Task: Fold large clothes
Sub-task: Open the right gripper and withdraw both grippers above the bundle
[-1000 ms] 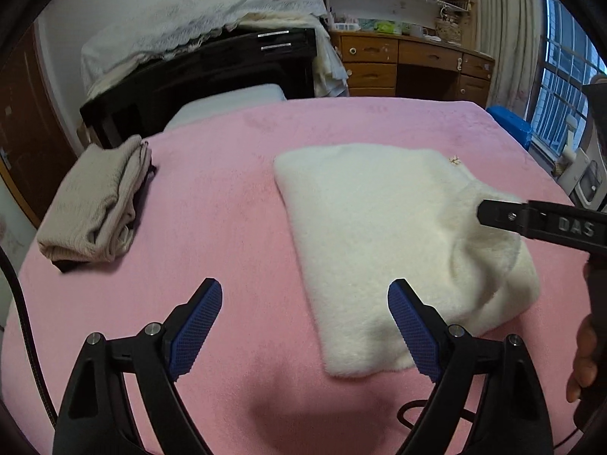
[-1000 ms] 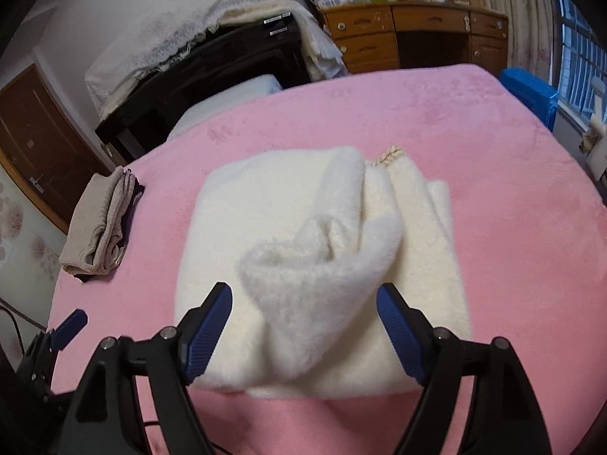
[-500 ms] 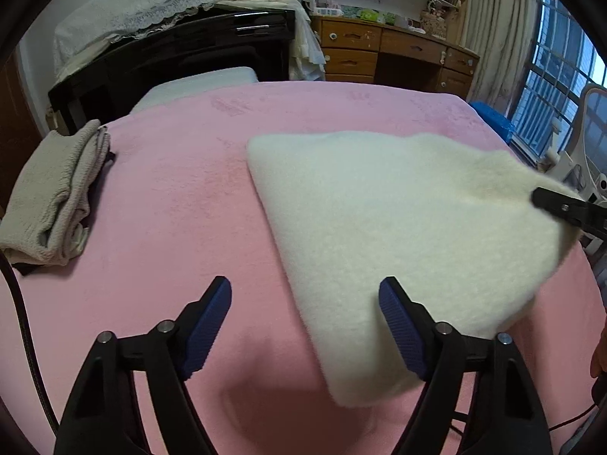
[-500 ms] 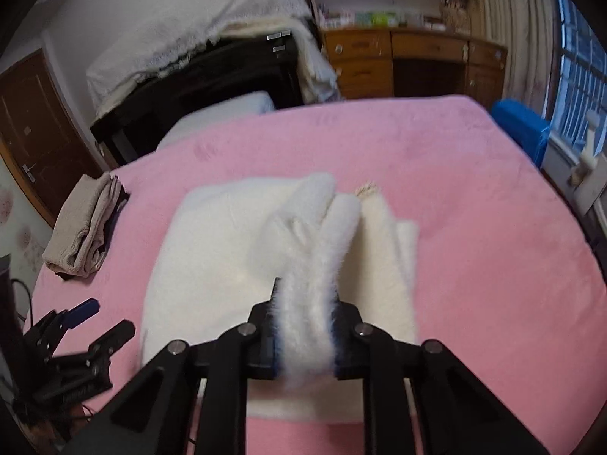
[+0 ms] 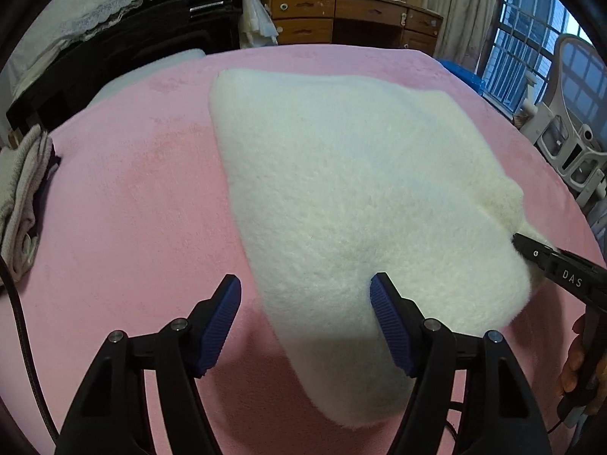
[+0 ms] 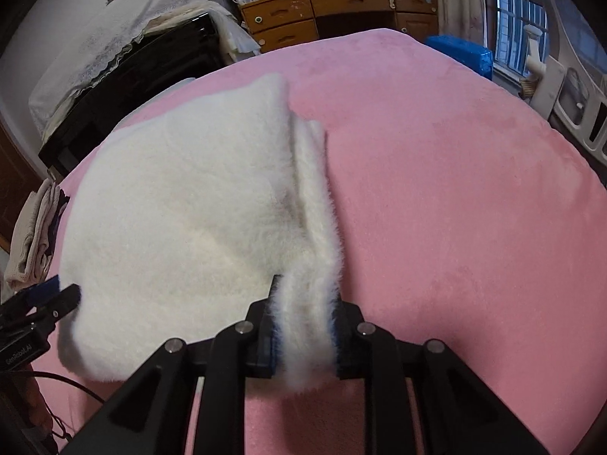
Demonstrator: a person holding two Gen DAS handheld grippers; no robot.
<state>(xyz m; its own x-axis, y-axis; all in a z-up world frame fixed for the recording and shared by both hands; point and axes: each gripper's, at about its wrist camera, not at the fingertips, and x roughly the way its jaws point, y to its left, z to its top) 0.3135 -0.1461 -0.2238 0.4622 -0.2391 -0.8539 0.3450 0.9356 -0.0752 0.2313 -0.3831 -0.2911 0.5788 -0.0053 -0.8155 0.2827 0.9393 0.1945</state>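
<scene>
A folded white fluffy garment lies on the pink blanket; it also shows in the right wrist view. My right gripper is shut on the garment's near right edge and lifts it off the blanket; its black tip shows in the left wrist view. My left gripper is open, its jaws straddling the garment's near left edge. Its tip appears in the right wrist view.
A folded beige garment lies at the bed's left edge, also in the right wrist view. Beyond the bed stand a black piano and a wooden desk. A blue box and a window are to the right.
My right gripper closed on the garment's folded edge and pulled it up and toward itself. My left gripper moved forward, closer to the garment's near left edge.
</scene>
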